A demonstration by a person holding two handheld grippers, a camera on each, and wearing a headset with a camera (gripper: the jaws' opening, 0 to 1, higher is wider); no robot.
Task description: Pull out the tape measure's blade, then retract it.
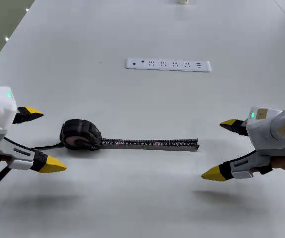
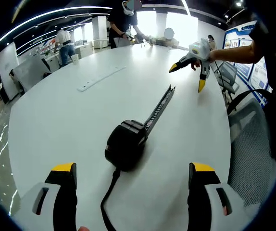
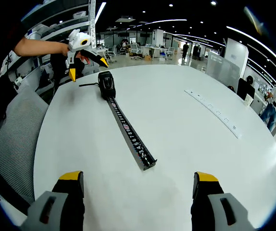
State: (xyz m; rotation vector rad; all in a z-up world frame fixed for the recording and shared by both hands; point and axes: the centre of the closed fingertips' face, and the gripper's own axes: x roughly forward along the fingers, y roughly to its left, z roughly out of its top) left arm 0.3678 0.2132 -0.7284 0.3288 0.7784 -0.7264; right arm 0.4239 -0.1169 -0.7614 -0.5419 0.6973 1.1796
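**Blade out on the bench, both hand-held grippers wide open and empty**

The tape measure [image 1: 80,134] lies on the white bench [image 1: 132,203], a little left of centre in the head view. Its black case rests on its side, and the blade [image 1: 150,144] runs out flat to the right, ending in the end hook [image 1: 197,145]. A dark strap [image 1: 47,147] trails from the case toward the left.

The case looks compact and ribbed, probably rubber-coated. It is likely dense for its size, rigid, and grippy rather than slick, so it is the natural place to clamp, across its two flat sides. The blade is a thin strip, likely springy steel. It would flex and slide if pinched mid-span, so the end hook is the better purchase. A spring return could whip the blade back, and guiding the hook in would tame that.

The left hand-held gripper [image 1: 53,141] sits just left of the case with its jaws spread wide and nothing between them. The right hand-held gripper [image 1: 212,149] hangs just beyond the end hook, equally wide and empty.

Farther back on the bench, well apart from the work, lies a white power strip [image 1: 168,64].

With the blade extended, retraction appears to be what remains.
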